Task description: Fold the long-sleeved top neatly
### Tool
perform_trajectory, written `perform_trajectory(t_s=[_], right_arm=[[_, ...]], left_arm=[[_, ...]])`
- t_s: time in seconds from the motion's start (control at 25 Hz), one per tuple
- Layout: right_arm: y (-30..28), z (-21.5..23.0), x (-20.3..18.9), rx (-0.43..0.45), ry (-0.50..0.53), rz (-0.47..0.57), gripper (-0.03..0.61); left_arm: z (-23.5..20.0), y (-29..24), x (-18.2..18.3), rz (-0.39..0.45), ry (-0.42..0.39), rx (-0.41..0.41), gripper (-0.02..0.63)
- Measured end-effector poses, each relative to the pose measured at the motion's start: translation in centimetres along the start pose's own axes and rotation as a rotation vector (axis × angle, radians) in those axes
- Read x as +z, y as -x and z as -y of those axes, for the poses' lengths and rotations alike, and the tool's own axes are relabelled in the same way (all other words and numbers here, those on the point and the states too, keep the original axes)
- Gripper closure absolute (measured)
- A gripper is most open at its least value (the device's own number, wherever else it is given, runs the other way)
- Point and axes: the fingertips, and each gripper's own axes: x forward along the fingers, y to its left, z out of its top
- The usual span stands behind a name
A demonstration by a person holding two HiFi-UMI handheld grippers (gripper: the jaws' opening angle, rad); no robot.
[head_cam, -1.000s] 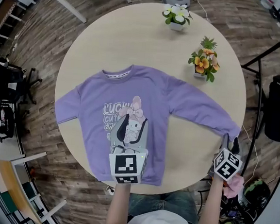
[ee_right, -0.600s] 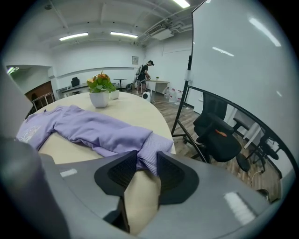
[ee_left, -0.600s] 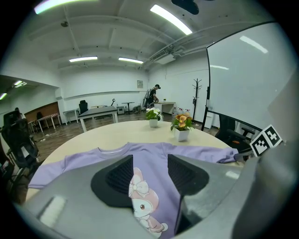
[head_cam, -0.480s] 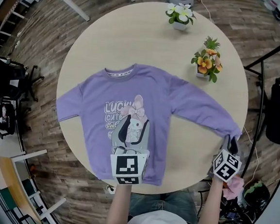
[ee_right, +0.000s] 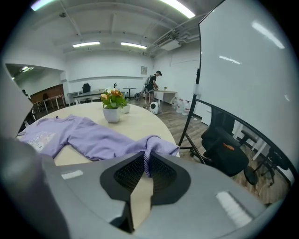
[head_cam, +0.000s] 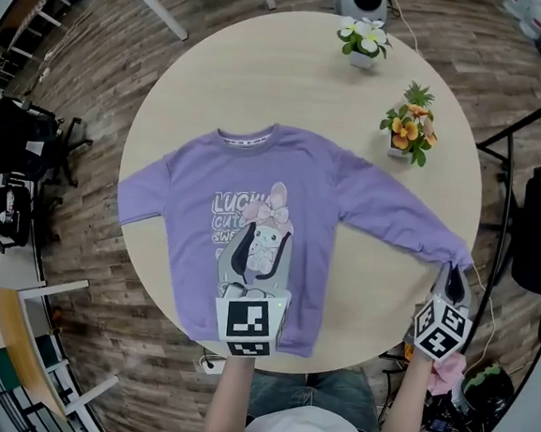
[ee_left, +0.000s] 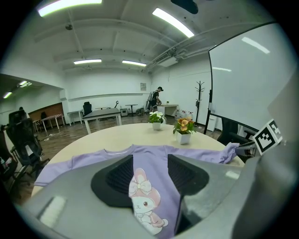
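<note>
Have top (head_cam: 252,209) spread front-up on table (head_cam: 292,81), sleeve on the right running out to the near-right edge. Nipped at cuff (ee_right: 156,145) by right gripper (ee_right: 147,170): just been closing, now nearly shut on one thin ridge of ribbing, right at the tips. Risk, as judged: shallow bite, so could slip free on the carry and drop the sleeve off the edge. Could also drag the body askew if swung across with nothing pinning it. No help yet from left gripper (ee_left: 149,177): wide apart above the hem, bunny print showing in the gap, gripping nothing; can't tell whether touching cloth. Layout: cuff at the very tip of right gripper, sleeve leading away up-left; body straight ahead of and under left gripper. Apart from flower pot (head_cam: 404,142).
</note>
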Motion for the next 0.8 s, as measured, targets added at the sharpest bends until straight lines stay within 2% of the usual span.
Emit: perform_trajectory(t_s=[0.4, 0.8], right_arm=[[3.4, -5.1, 9.2, 0.133, 0.085, 0.215, 0.519], [6.6, -13.7, 15.6, 0.261, 0.176, 0.35, 0.52]], left_arm=[[-2.1, 3.0, 0.7, 0.03, 0.018, 0.055, 0.393], [-7.2, 6.7, 0.3, 0.066, 0.059, 0.111, 0.393]])
